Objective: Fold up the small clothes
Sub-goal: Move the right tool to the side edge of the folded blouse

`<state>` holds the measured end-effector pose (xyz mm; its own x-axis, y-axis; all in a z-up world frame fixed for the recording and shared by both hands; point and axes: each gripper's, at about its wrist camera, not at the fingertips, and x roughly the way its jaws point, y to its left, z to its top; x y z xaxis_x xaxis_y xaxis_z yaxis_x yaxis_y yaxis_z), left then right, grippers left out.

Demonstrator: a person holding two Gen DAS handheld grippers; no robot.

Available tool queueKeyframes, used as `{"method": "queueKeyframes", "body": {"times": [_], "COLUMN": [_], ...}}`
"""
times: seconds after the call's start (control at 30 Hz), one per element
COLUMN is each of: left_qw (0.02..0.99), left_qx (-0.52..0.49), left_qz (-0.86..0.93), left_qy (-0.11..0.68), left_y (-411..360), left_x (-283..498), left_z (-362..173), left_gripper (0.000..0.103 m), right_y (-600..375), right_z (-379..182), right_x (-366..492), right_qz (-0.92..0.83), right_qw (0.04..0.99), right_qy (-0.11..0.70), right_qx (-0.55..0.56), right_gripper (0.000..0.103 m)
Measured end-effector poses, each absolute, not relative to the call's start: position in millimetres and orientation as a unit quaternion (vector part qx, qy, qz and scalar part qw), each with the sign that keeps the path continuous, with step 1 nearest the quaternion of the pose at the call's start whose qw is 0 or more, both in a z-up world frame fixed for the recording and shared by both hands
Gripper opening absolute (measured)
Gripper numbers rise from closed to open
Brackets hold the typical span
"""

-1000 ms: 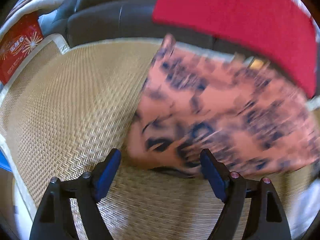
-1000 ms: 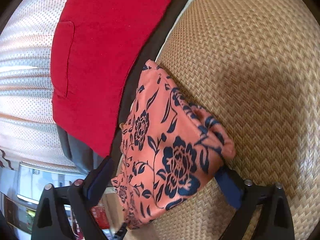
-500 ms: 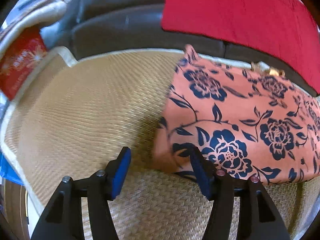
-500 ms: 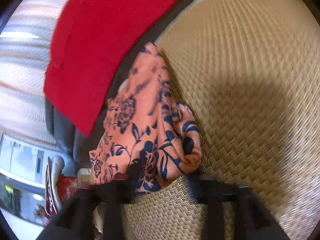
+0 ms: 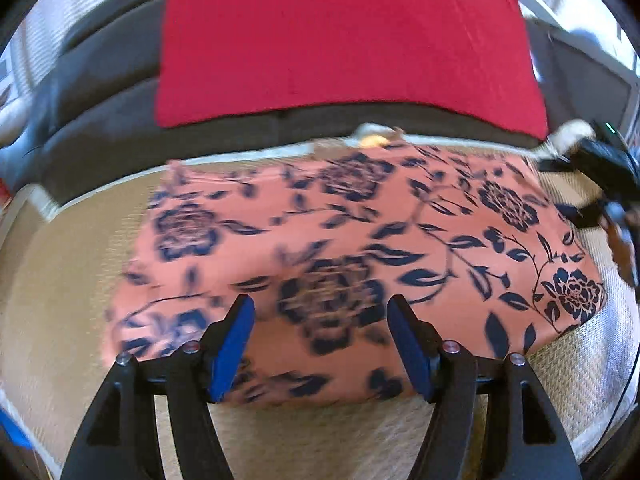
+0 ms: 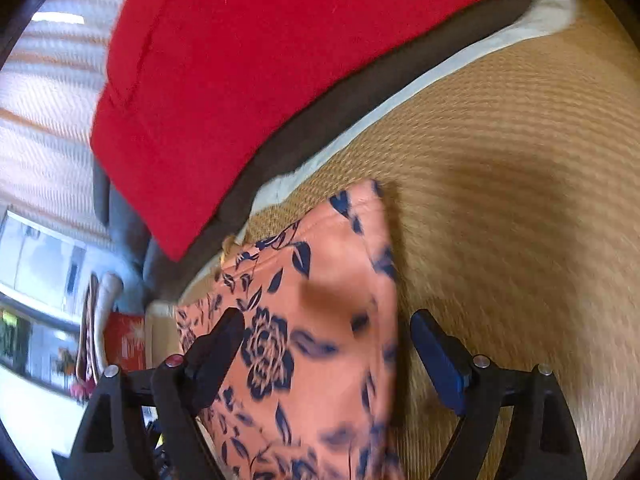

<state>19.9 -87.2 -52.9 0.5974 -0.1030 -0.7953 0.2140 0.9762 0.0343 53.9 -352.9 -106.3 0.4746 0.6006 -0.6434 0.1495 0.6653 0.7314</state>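
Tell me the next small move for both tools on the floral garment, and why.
Probably lower and close both on its near edge: the floral garment lies flat on the woven mat, and the left tool and right tool are open above it, gripping nothing.

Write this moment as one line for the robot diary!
cloth: flowered cloth flat on woven mat | left gripper: open over cloth | right gripper: open over cloth edge | behind: red cushion

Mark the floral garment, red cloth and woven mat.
floral garment (image 5: 360, 240), left wrist view, middle of the fabric.
red cloth (image 5: 344, 40), left wrist view, its centre.
woven mat (image 6: 520, 200), right wrist view, bare weave.
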Motion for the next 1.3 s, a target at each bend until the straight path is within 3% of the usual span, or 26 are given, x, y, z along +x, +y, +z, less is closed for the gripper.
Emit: {"method": "queueKeyframes", "body": {"times": [0.07, 0.1, 0.27, 0.37, 0.4, 0.43, 0.53, 0.67, 0.8, 0.87, 0.9, 0.97, 1.03, 1.13, 1.3], "left_qw": [0.879, 0.872, 0.87, 0.866, 0.866, 0.869, 0.885, 0.894, 0.861, 0.863, 0.862, 0.868, 0.879, 0.885, 0.869], "left_qx": [0.077, 0.083, 0.072, 0.079, 0.078, 0.075, 0.062, 0.05, 0.104, 0.094, 0.098, 0.098, 0.099, 0.099, 0.116], "left_qz": [-0.086, -0.08, -0.068, -0.068, -0.061, -0.059, -0.077, -0.112, -0.115, -0.117, -0.116, -0.12, -0.12, -0.113, -0.096], "left_qy": [0.462, 0.476, 0.483, 0.49, 0.489, 0.486, 0.456, 0.431, 0.484, 0.482, 0.484, 0.472, 0.451, 0.441, 0.471], "left_y": [-99, -101, -96, -93, -92, -91, -90, -104, -133, -135, -136, -132, -129, -123, -131], "left_x": [28, 32, 34, 35, 34, 34, 28, 23, 42, 43, 44, 37, 29, 22, 27], "left_z": [-68, -77, -90, -85, -81, -76, -55, -40, -82, -88, -86, -70, -59, -58, -86], "left_gripper": [0.07, 0.07, 0.081, 0.081, 0.081, 0.081, 0.081, 0.081, 0.082, 0.086, 0.086, 0.085, 0.085, 0.085, 0.086], "right_y": [-339, -329, -325, -335, -339, -345, -355, -347, -296, -284, -290, -299, -304, -313, -299], "right_z": [-107, -104, -81, -96, -90, -84, -51, -34, -61, -102, -108, -92, -71, -69, -120], "right_x": [73, 79, 78, 77, 71, 63, 22, -48, -78, -73, -76, -89, -104, -135, -131], "right_qz": [0.169, 0.169, 0.097, 0.098, 0.089, 0.08, 0.073, 0.148, 0.207, 0.132, 0.121, 0.12, 0.111, 0.096, 0.084], "right_qw": [0.768, 0.77, 0.822, 0.809, 0.811, 0.816, 0.84, 0.804, 0.763, 0.766, 0.767, 0.77, 0.796, 0.784, 0.73], "right_qy": [0.511, 0.532, 0.51, 0.512, 0.5, 0.485, 0.418, 0.374, 0.388, 0.454, 0.445, 0.409, 0.377, 0.362, 0.386], "right_qx": [0.347, 0.31, 0.235, 0.273, 0.289, 0.303, 0.337, 0.438, 0.474, 0.435, 0.447, 0.475, 0.46, 0.496, 0.558], "right_gripper": [0.034, 0.02, 0.015, 0.033, 0.065, 0.089, 0.089, 0.089, 0.089, 0.076, 0.072, 0.076, 0.092, 0.092, 0.092]}}
